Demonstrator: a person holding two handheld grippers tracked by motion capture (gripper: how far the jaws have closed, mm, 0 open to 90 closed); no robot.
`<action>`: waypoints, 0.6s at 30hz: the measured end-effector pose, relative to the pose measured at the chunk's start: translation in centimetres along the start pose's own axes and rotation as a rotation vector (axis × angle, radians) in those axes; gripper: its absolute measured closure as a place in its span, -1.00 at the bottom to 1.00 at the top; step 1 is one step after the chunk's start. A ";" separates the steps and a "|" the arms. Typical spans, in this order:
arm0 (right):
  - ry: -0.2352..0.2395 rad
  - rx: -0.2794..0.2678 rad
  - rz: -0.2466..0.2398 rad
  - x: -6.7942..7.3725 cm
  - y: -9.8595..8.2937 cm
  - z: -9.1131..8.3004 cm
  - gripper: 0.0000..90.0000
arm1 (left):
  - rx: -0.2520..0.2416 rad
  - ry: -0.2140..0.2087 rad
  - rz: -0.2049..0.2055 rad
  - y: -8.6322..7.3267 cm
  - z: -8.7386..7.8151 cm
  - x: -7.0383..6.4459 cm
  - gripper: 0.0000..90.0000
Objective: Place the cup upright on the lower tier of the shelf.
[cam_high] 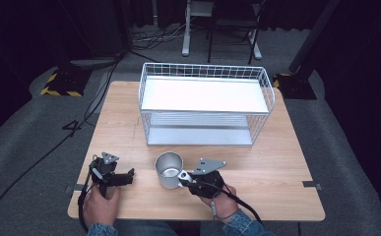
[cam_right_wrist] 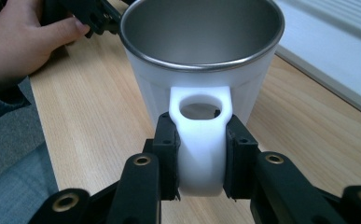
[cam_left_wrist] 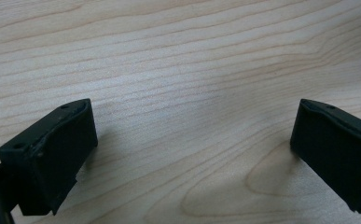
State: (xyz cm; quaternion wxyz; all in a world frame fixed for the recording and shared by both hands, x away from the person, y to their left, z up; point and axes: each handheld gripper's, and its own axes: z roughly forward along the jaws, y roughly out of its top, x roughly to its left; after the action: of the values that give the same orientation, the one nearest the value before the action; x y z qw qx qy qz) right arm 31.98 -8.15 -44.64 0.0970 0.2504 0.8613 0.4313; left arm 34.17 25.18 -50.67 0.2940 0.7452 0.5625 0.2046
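Nearest you, your right gripper [cam_right_wrist: 201,154] has its fingers [cam_right_wrist: 166,154] clamped on the white handle [cam_right_wrist: 201,140] of the metal mug [cam_high: 170,169], one finger on each side of the loop. The mug stands upright on the desk [cam_high: 276,162] near its front edge, just ahead of your right hand [cam_high: 217,196], mouth up, so its long axis runs vertical; the handle points back toward you and to your right. Beside it, your left gripper [cam_high: 114,177] rests low on the desk with its fingers [cam_left_wrist: 52,154] spread wide and nothing between them but bare wood.

By the look of it, the grasp is made and the lift comes next. Raise the mug straight up, keeping it level so it does not swing on the handle, then carry it forward.

Farther back stands the white wire rack [cam_high: 205,105], well apart from the mug, with a flat top shelf and an open lower shelf facing you. Either looks like a likely place for the mug; clear the wire rim on the way in.
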 end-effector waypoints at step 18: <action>-0.073 -0.109 0.064 -2.2 1.7 -1.9 0.59 | 0.000 0.000 0.000 0.0 0.0 0.0 -0.98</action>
State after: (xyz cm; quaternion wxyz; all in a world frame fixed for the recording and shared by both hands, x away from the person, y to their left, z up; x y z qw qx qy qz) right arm 33.75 -9.74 -42.21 0.1280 0.2875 0.8240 0.4711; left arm 34.16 25.18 -50.68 0.2941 0.7450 0.5627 0.2047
